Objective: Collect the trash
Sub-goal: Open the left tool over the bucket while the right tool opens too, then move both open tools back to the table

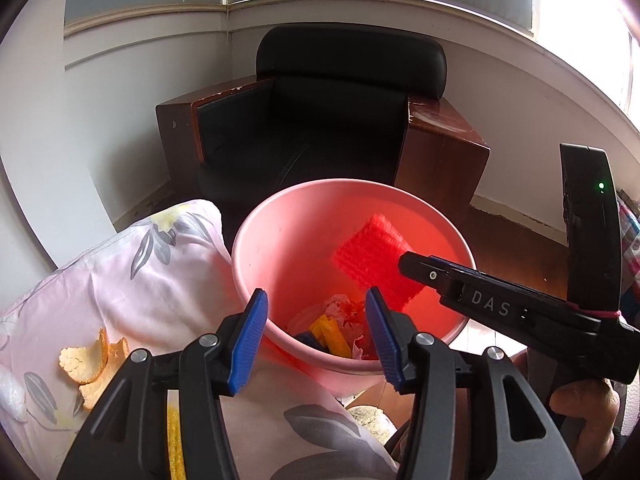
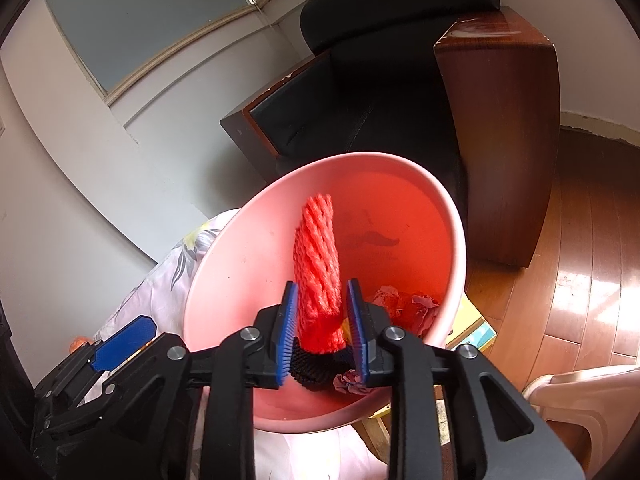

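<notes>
A pink trash bin (image 1: 256, 240) (image 2: 224, 280) stands beside the bed, with crumpled paper and yellow scraps (image 1: 332, 330) at its bottom. My right gripper (image 2: 320, 320) is over the bin, its jaws shut on a red foam net sleeve (image 2: 318, 264); the sleeve (image 1: 376, 264) and that gripper (image 1: 412, 262) also show in the left wrist view. My left gripper (image 1: 316, 336) is open and empty at the bin's near rim. Orange peels (image 1: 90, 364) lie on the floral bedding (image 1: 132, 280) to its left.
A black leather armchair (image 1: 320, 120) with brown wooden sides stands behind the bin against the white wall. Wooden floor (image 2: 592, 280) lies to the right. A pale plastic chair (image 2: 592, 400) is at the lower right. A yellow box (image 2: 476, 328) sits under the bin's right edge.
</notes>
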`<act>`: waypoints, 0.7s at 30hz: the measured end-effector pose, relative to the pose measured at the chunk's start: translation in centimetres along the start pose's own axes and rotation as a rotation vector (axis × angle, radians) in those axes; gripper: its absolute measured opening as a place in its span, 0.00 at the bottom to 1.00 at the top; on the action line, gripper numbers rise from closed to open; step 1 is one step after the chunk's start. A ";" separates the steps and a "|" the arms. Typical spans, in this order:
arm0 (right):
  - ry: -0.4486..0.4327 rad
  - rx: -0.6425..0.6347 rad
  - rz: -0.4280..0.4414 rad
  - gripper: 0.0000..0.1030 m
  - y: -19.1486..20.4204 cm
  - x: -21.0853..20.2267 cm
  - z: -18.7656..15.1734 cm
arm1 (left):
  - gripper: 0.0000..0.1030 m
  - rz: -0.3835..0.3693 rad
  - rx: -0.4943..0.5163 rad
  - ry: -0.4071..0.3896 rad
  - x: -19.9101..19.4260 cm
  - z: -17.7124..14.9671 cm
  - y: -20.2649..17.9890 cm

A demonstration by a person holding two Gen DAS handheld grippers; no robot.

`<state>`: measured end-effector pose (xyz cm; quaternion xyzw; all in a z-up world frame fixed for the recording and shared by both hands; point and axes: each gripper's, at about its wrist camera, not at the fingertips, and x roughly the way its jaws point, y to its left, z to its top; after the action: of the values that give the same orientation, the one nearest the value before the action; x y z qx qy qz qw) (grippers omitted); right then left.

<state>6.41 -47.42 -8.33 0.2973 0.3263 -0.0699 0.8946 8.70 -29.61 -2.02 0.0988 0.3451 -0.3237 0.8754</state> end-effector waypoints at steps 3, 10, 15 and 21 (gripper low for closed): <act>0.001 -0.007 0.001 0.32 0.3 -0.3 -0.1 | 0.49 0.002 -0.006 -0.010 -1.0 -0.2 0.3; 0.011 -0.045 0.007 0.33 1.6 -1.1 -0.3 | 0.49 0.009 -0.034 -0.034 -3.2 -0.7 1.2; 0.010 -0.063 0.011 0.34 2.4 -1.9 -0.6 | 0.49 0.019 -0.057 -0.056 -5.4 -1.5 2.1; -0.005 -0.087 0.008 0.34 3.2 -2.9 -1.0 | 0.49 0.030 -0.113 -0.073 -8.2 -2.5 3.9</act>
<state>4.66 -44.42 -5.55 0.2594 0.3254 -0.0529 0.9077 5.27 -21.55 1.39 0.0425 0.3291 -0.2941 0.8963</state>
